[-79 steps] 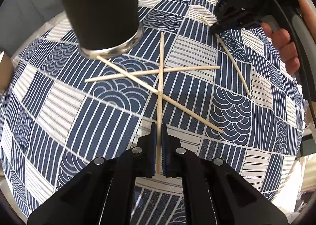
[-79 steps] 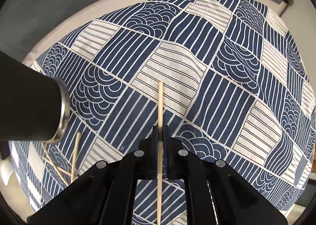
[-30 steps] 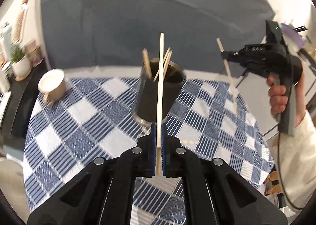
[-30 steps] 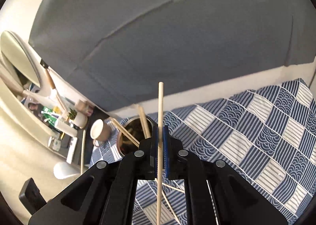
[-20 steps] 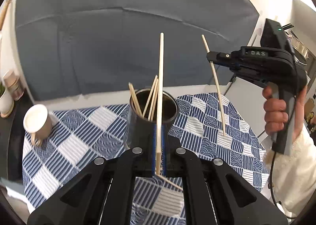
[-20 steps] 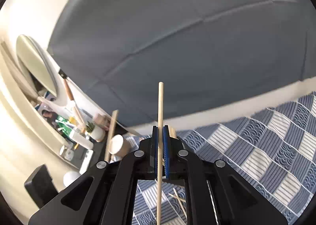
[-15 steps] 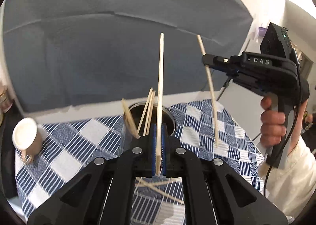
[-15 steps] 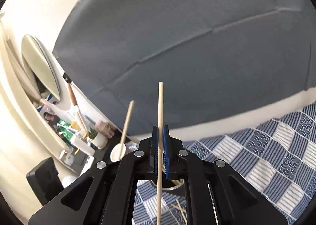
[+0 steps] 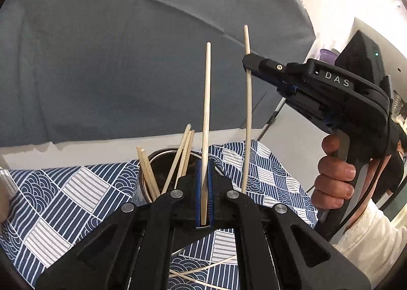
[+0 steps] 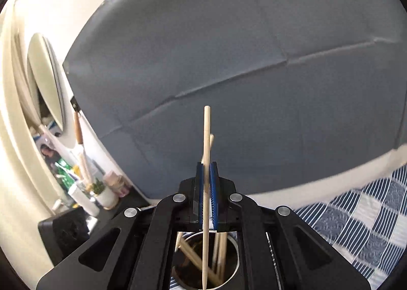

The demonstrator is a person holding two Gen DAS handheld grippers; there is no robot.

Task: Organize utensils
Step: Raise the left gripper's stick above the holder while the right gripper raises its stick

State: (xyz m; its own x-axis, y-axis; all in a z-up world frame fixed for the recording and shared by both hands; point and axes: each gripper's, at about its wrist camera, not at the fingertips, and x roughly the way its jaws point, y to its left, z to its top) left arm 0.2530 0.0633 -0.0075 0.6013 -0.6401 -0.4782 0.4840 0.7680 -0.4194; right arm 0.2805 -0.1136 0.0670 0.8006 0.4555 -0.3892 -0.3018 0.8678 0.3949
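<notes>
Pale, slim wooden chopstick (image 9: 205,122) clamped upright in left hand-held gripper (image 9: 204,195), tip skyward, above dark metal cup (image 9: 162,162) already bristling with sticks. Second chopstick (image 10: 206,188) pinched near-vertical in right hand-held gripper (image 10: 206,195), lower end over cup mouth on blue patterned cloth (image 9: 63,195).

My left hand-held gripper (image 9: 203,198) points slightly downward, jaws clamped together. To its right, my right hand (image 9: 333,183) grips the handle of my right hand-held gripper (image 9: 248,64), raised higher, its jaws likewise pinched closed.
</notes>
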